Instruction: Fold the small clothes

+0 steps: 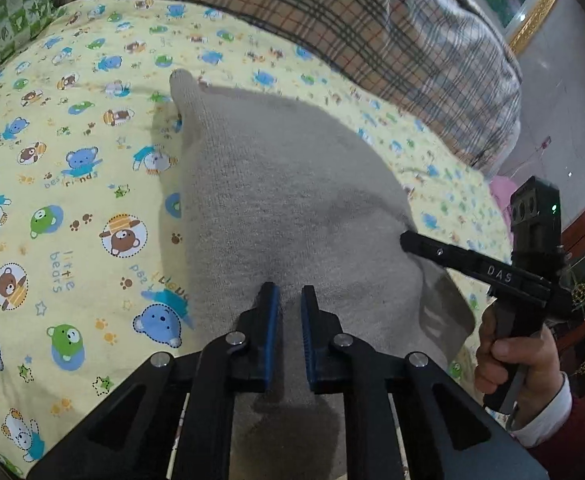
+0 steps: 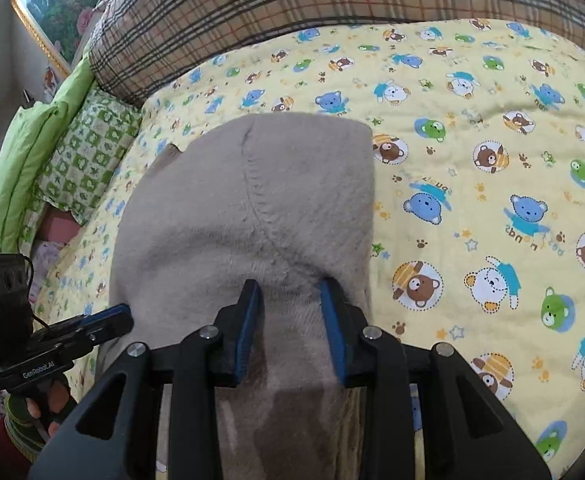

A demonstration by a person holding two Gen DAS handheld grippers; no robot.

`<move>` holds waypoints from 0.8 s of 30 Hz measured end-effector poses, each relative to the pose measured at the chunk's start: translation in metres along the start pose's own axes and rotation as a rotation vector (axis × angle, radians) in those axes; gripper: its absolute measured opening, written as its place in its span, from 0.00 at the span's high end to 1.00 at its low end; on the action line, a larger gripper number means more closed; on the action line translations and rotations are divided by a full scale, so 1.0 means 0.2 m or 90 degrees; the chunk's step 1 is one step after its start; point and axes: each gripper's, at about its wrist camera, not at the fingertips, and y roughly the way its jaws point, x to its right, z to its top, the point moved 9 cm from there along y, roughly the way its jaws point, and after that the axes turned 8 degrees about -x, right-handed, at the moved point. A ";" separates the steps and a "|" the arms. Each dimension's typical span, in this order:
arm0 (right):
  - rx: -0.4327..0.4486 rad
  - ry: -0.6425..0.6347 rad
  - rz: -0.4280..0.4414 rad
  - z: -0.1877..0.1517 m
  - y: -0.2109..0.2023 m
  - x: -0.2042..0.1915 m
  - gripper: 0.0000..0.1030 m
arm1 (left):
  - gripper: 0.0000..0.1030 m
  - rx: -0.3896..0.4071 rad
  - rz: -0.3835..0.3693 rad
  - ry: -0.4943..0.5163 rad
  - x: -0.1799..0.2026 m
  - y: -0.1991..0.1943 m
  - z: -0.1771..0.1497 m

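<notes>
We have one beige knitted garment (image 1: pixel 284 200) lying on the bear-print sheet (image 1: pixel 72 240), and it spreads out directly ahead of both grippers. It looks partly folded already: from the right wrist view its far edge and right side run fairly straight and squared, while a small corner sticks out at the far left. We judge the fold to be under way rather than finished, since both near edges are still in our hold and the cloth is not yet pressed flat.

Our left gripper (image 1: pixel 290 300) has its blue pads drawn close, with a narrow gap and fabric bunched between them, so we read it as pinching the near edge. Our right gripper (image 2: pixel 290 292) has its pads set wider, with a thicker bunch of cloth rising between them; it appears to be holding that.

Counted: one garment, two grippers, one plaid quilt (image 1: pixel 332 12) beyond, one green pillow (image 2: pixel 88 152) to the far left.
</notes>
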 end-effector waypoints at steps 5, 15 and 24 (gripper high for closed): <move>0.015 -0.009 0.013 -0.03 -0.10 -0.06 0.67 | 0.87 0.024 -0.003 0.016 0.06 -0.10 -0.07; -0.010 -0.041 -0.004 -0.42 -0.22 -0.11 0.67 | 0.86 0.001 -0.023 0.020 0.09 -0.19 -0.41; -0.017 -0.025 -0.001 -0.49 -0.14 -0.04 0.67 | 0.86 0.000 -0.010 0.035 0.04 -0.12 -0.44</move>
